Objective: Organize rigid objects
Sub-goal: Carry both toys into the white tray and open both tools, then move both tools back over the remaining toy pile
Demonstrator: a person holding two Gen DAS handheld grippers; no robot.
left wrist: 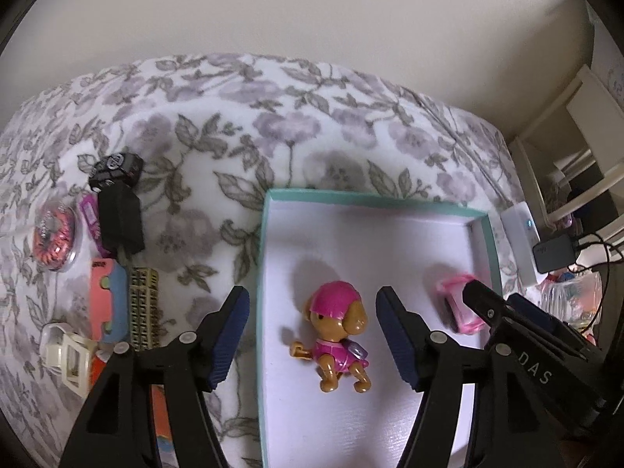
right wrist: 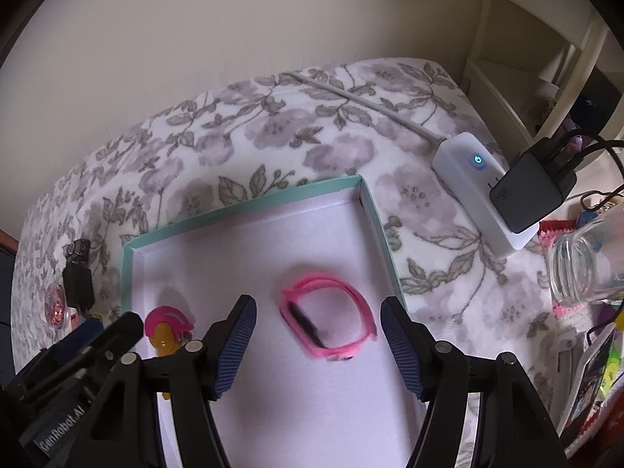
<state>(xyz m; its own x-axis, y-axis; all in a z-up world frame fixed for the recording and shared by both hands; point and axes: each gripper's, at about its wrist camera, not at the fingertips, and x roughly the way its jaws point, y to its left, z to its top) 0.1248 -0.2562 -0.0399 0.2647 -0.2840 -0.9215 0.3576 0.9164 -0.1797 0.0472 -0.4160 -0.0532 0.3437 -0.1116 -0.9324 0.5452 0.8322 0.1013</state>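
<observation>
A brown toy puppy (left wrist: 337, 335) in a pink helmet and vest lies on the white floor of a teal-rimmed box (left wrist: 370, 197). My left gripper (left wrist: 312, 300) hangs open over it, with its pads clear of the toy on both sides. A pink wristband (right wrist: 327, 323) with a dark face lies in the same box (right wrist: 241, 206), towards its right wall. My right gripper (right wrist: 319, 308) stands open around the band without touching it. In the right wrist view only the puppy's pink helmet (right wrist: 167, 323) shows, beside the left gripper's body (right wrist: 97, 339).
On the floral blanket (left wrist: 202, 163) left of the box lie a black cube toy (left wrist: 115, 169), a black block (left wrist: 121, 222), a red sparkly disc (left wrist: 52, 234), a coral toy car (left wrist: 109, 304), a gold tower model (left wrist: 144, 308) and a white clip (left wrist: 66, 355). Right of it sit a white power strip (right wrist: 479, 199), a black charger (right wrist: 534, 191) and a glass jar (right wrist: 585, 261).
</observation>
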